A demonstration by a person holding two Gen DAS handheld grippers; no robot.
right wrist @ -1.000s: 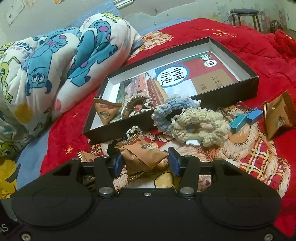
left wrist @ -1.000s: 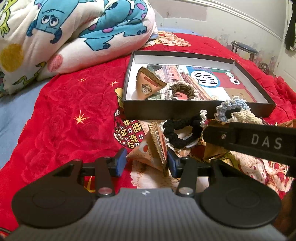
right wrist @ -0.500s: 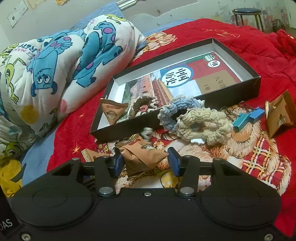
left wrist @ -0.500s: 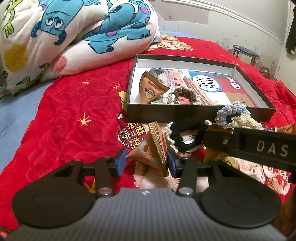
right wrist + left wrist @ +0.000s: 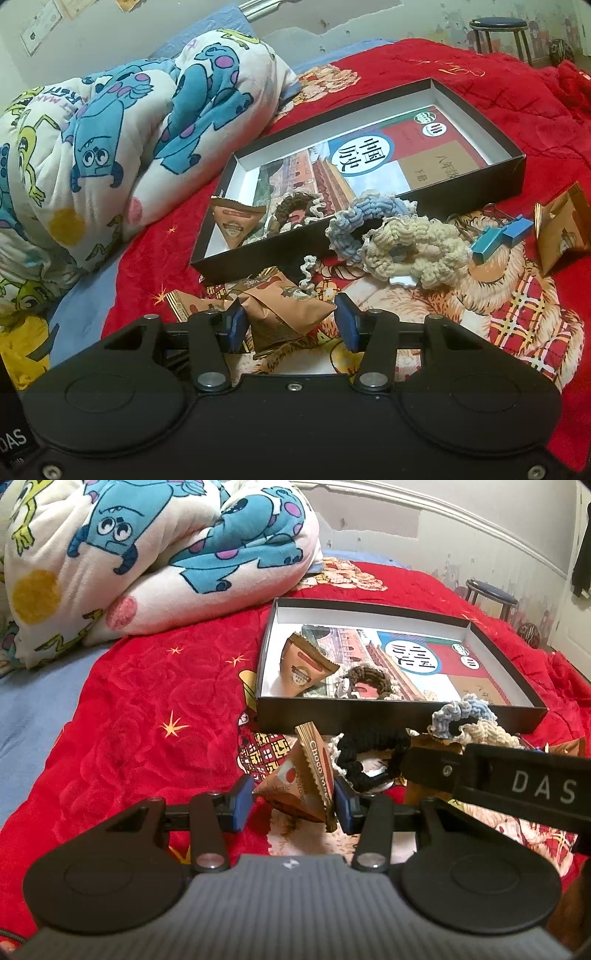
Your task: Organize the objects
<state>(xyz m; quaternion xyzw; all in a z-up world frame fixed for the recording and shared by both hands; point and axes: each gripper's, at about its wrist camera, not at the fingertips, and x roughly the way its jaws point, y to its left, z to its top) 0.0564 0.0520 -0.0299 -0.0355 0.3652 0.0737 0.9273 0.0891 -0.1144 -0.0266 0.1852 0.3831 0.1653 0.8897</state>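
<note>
My left gripper [image 5: 291,805] is shut on a brown triangular "Choco" snack packet [image 5: 303,779], held just above the red bedspread. In the right wrist view, my right gripper [image 5: 290,326] is shut on another crumpled brown packet [image 5: 284,314]. Beyond both lies a shallow black box [image 5: 399,709] [image 5: 258,254]. It holds a book, a triangular packet [image 5: 303,664] and a brown scrunchie [image 5: 369,675]. A black scrunchie [image 5: 369,753] lies in front of the box. Blue [image 5: 365,218] and cream [image 5: 413,247] scrunchies lean at its front wall.
The right gripper's black housing [image 5: 517,786] crosses the left wrist view at the right. Blue binder clips [image 5: 498,236] and one more brown packet [image 5: 561,232] lie on the right. A rolled cartoon quilt [image 5: 147,554] fills the back left. A stool [image 5: 487,594] stands by the wall.
Nothing was taken or let go. Both views have drifted slightly, while each packet stays fixed between its pads.
</note>
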